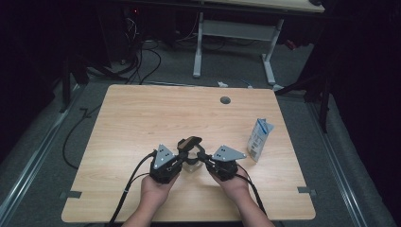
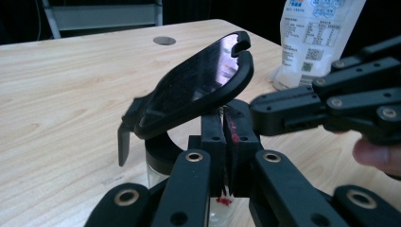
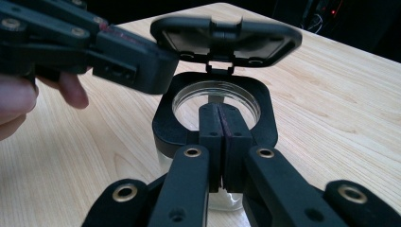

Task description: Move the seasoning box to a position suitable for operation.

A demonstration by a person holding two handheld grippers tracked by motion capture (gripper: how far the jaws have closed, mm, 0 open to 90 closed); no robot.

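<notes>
Jar (image 1: 190,163) near front edge of surface (image 1: 137,118), hinged lid (image 1: 189,142) raised. My left gripper (image 2: 222,142) and right gripper (image 3: 220,137): fingers together, holding nothing, meeting at jar rim. Risk: sideways nudge tips jar or slams lid; carton (image 1: 259,139) stands well apart toward right edge.

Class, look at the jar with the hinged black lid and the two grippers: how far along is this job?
Done: the black lid of the glass jar stands flipped open on its hinge.
In hand: both grippers, the left gripper and the right gripper, sit shut at the jar's rim.
Left: the jar looks empty; the white pouch stands untouched at the right, probably next.
</notes>
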